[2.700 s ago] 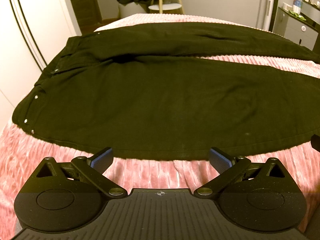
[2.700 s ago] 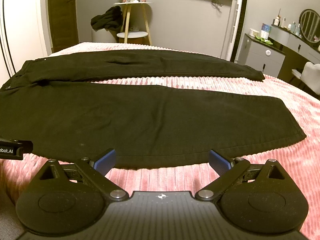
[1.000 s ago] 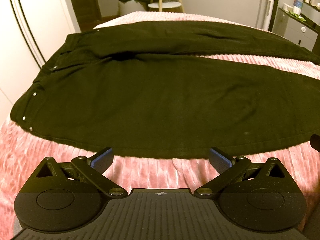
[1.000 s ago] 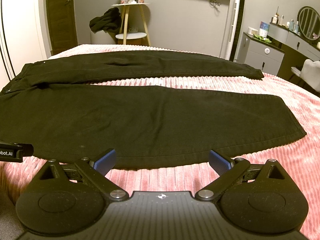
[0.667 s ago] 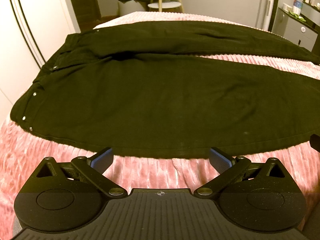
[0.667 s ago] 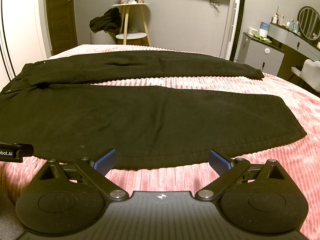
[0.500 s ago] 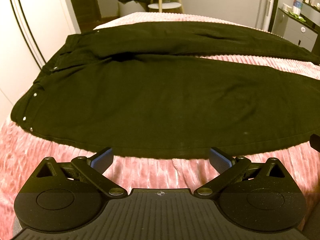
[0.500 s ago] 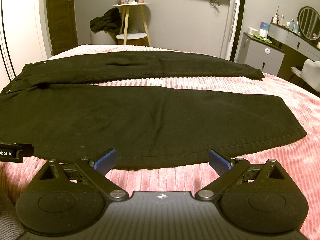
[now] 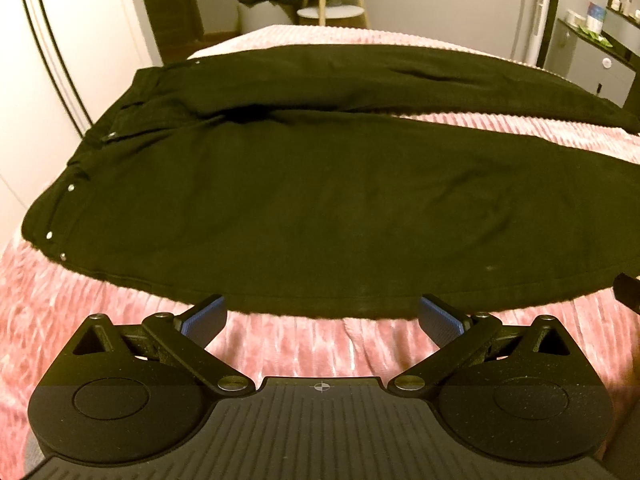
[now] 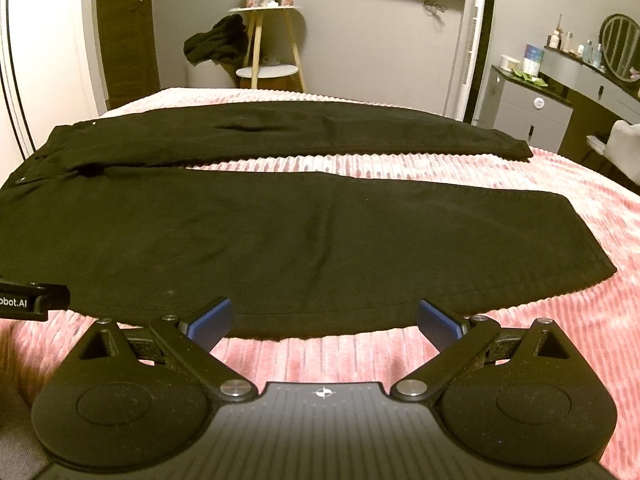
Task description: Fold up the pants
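pants: leg ends cut off right | dresser bottles: too small

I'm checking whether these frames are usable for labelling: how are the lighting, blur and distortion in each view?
Left wrist: dim warm light, black pants nearly featureless, strong fisheye bowing, pink bedspread smeared at the left edge. Right wrist: same warm cast, pants sharper, with seams visible, background furniture soft.

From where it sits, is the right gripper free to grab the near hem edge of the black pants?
Probably yes: the right gripper is open, just short of the black pants, with only pink bedspread between.
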`<control>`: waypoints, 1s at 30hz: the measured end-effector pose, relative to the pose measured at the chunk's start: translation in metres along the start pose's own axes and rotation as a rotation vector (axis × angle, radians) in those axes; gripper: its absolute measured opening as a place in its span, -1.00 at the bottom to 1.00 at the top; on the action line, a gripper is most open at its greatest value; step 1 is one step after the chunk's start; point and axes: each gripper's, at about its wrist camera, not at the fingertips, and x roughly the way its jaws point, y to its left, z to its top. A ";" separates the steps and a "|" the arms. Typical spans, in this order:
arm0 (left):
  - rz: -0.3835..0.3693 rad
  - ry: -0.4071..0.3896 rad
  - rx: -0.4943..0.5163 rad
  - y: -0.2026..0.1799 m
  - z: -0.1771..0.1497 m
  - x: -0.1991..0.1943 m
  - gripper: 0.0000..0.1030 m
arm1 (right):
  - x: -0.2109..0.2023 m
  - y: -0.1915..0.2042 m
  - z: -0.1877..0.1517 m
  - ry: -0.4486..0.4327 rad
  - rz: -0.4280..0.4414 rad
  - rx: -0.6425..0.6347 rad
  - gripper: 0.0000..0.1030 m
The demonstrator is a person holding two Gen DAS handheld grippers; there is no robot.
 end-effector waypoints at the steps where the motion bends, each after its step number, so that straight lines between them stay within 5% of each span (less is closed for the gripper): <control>1: 0.000 0.000 0.001 0.000 0.000 0.000 1.00 | 0.001 0.001 0.000 0.005 0.002 -0.002 0.92; 15: -0.013 0.007 0.018 -0.002 0.005 0.000 1.00 | 0.025 -0.006 0.011 0.091 0.032 0.032 0.92; 20: -0.043 0.015 -0.034 0.004 0.027 0.013 1.00 | 0.059 -0.025 0.036 0.117 -0.131 0.007 0.92; 25: 0.063 -0.059 -0.139 0.009 0.074 0.036 1.00 | 0.104 -0.047 0.046 0.203 -0.190 -0.021 0.92; 30: 0.148 -0.093 -0.302 0.007 0.122 0.080 1.00 | 0.121 -0.073 0.040 0.258 -0.103 0.129 0.93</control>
